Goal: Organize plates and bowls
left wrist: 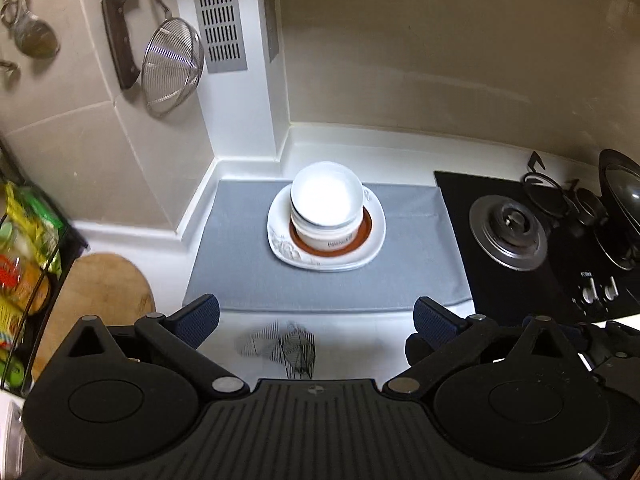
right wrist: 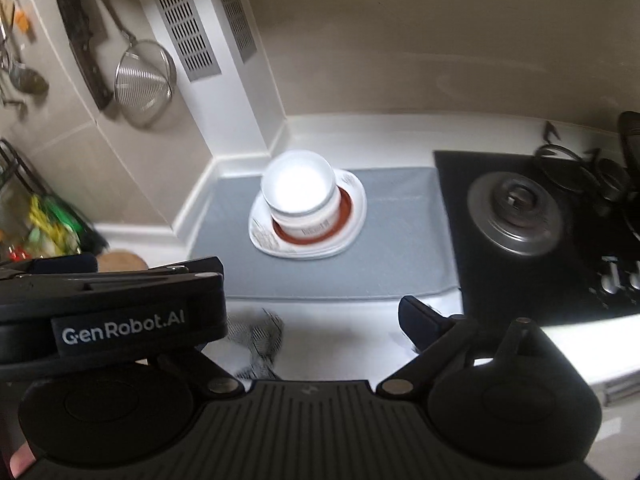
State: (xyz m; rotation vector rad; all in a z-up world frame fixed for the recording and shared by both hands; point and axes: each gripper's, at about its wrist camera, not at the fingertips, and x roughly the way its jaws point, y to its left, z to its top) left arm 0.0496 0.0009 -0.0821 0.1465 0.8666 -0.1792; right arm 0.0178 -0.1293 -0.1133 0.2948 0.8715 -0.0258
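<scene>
A stack of white bowls (left wrist: 325,204) stands on a small red-brown plate (left wrist: 366,229), which lies on white plates (left wrist: 280,246) on a grey mat (left wrist: 240,276). The same stack of bowls (right wrist: 298,192) and white plates (right wrist: 352,220) show in the right wrist view. My left gripper (left wrist: 316,316) is open and empty, above the white counter in front of the mat. My right gripper (right wrist: 312,312) is open and empty too, just right of the left one; its left finger is hidden behind the left gripper's body (right wrist: 112,316).
A black gas hob (left wrist: 540,240) with a burner and a dark pan lies right of the mat. A strainer (left wrist: 172,64), a knife and ladles hang on the left wall. A wooden board (left wrist: 100,292) and a rack of packets (left wrist: 28,260) stand at the left.
</scene>
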